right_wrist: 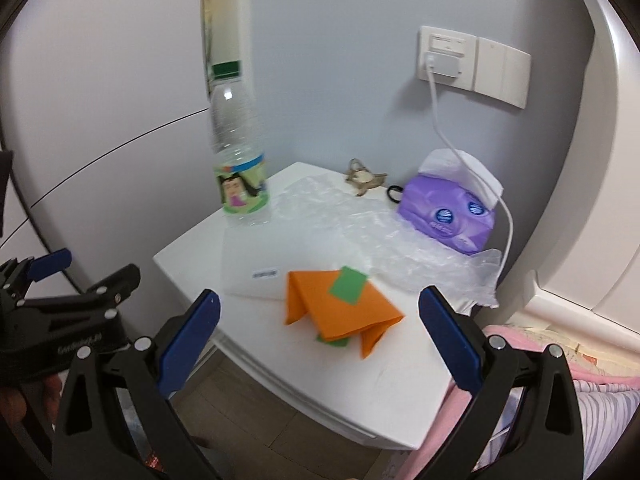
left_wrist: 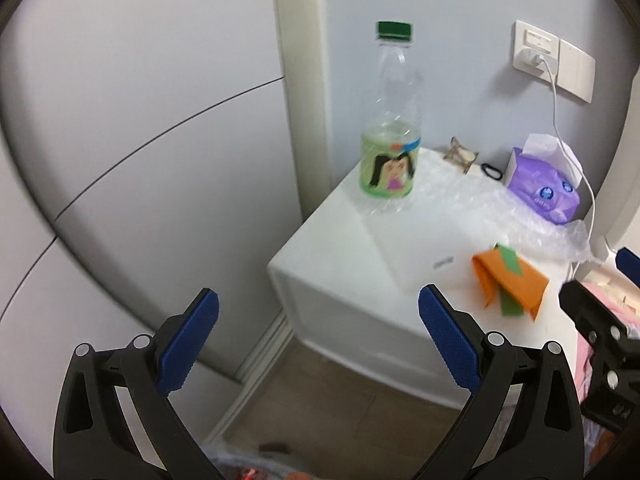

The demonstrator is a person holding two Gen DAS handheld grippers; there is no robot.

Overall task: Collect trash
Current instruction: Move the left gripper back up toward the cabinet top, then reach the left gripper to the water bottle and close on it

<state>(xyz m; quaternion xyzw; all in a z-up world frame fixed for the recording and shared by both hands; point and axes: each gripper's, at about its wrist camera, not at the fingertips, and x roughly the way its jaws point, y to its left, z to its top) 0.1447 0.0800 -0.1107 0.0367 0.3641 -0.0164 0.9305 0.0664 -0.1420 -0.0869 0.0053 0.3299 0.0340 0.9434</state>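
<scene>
Folded orange paper [right_wrist: 342, 312] w/ green strips lies near the front edge of the white nightstand [right_wrist: 192, 248], just ahead of the right gripper [right_wrist: 319, 318], whose blue pads stand wide apart w/ nothing between them; the paper sits framed between the two fingers but past the tips, not touched. Left gripper [left_wrist: 319, 312] also gapes wide, empty, held off the nightstand's front-left corner over the floor; from its view the orange paper [left_wrist: 510, 286] is ahead and to the right, outside the right finger. Plastic bottle [left_wrist: 392, 120] w/ green cap and cartoon label stands upright at the back-left of the top, well apart from both tools. Crumpled clear plastic wrap [right_wrist: 360, 224] spreads across the middle, reaching the purple tissue pack [right_wrist: 448, 212] at the back right (a white cable [right_wrist: 436, 108] hangs from the wall socket [right_wrist: 444, 54] over it). Small brass trinket [right_wrist: 362, 178] and black hair tie [right_wrist: 394, 192] sit by the wall. Flat white box [right_wrist: 248, 256] w/ a small label lies between bottle and paper. Right wrist view alone shows pink bedding [right_wrist: 560, 356] at the lower right and the left tool's body in a hand; left wrist view alone shows the nightstand's front face and the wood floor [left_wrist: 340, 412] below.
</scene>
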